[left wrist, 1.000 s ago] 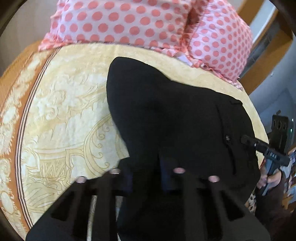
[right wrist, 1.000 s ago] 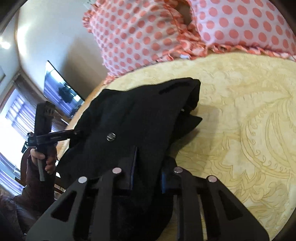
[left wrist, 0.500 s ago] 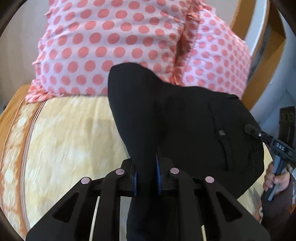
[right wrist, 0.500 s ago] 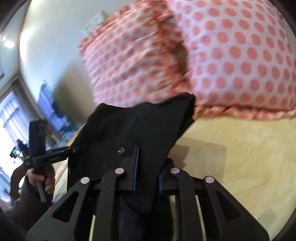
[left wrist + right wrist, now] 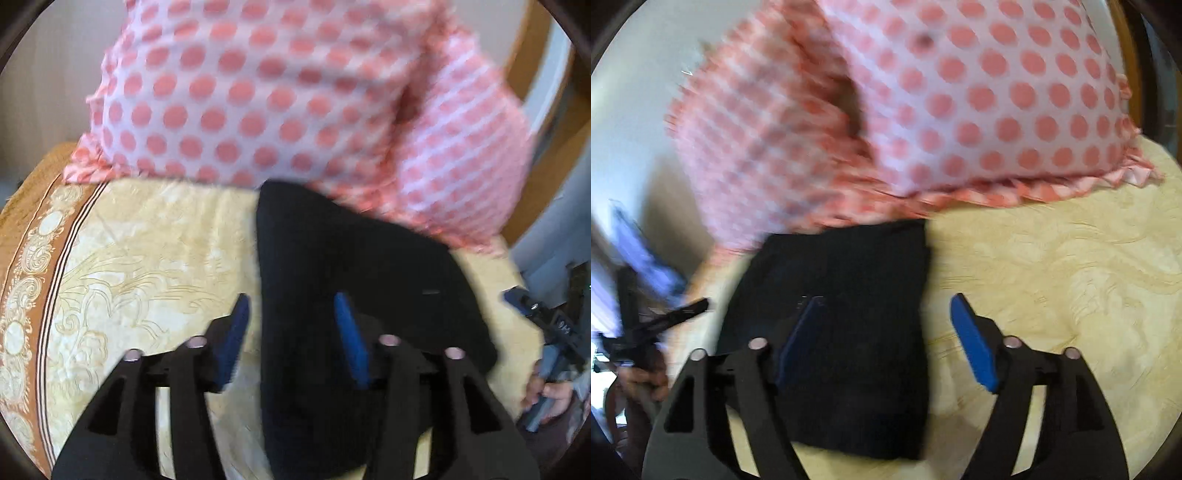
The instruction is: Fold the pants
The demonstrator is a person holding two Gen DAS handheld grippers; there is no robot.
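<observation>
folded black pants (image 5: 849, 332) on bedspread (image 5: 1052, 295)

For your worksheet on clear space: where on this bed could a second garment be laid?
Bare bedspread lies right of the folded black pants, below the polka-dot pillows. A second patch runs between the pants and the brown border. It is crowded where the pants' far edge meets the pillows.

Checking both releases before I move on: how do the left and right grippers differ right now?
The left gripper straddles the black pants, cloth between its fingers. The right gripper sits over the pants' edge, its right finger above the yellow bedspread. Both are open, gripping nothing.
</observation>
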